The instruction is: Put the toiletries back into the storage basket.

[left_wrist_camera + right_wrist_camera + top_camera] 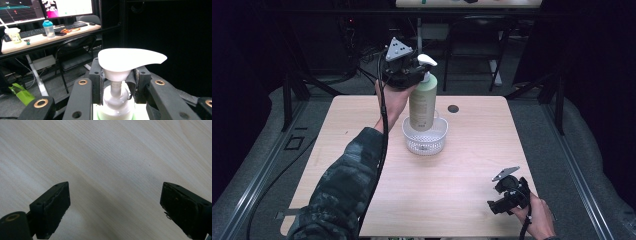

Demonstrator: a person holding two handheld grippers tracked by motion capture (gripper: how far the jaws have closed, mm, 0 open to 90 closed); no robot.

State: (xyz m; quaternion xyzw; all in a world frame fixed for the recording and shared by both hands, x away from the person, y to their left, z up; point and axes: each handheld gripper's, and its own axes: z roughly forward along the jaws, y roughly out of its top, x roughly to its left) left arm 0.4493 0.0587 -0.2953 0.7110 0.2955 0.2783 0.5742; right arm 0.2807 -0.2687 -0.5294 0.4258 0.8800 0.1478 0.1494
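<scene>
The pump bottle (422,102), pale green with a white pump head, stands upright with its base inside the clear basket (425,141), which sits on the wooden surface (462,170) a little behind its middle. The bottle rises well above the basket's rim, and its label faces the near side in the high view. In the left gripper view the pump head (130,58) spreads wide and flat over a narrow white neck, its spout reaching to the right.

The left gripper (409,70) holds the bottle at that neck, just under the pump head: its black fingers (96,75) press against the white collar from both sides, drawn narrow around it. The person's left hand (393,100) carries the gripper behind and to the left of the basket, and a camouflage-patterned sleeve (344,192) runs back from it towards the surface's near left edge. A black cable (382,150) trails from the gripper along the forearm.

The right gripper (499,205) is well apart from the basket, near the surface's front right corner, held in the person's right hand (537,217). Its fingers (52,207) stand wide apart with bare wood grain between them, gripping nothing.

Beyond the basket, a small dark round hole (453,108) marks the surface near its far edge.
</scene>
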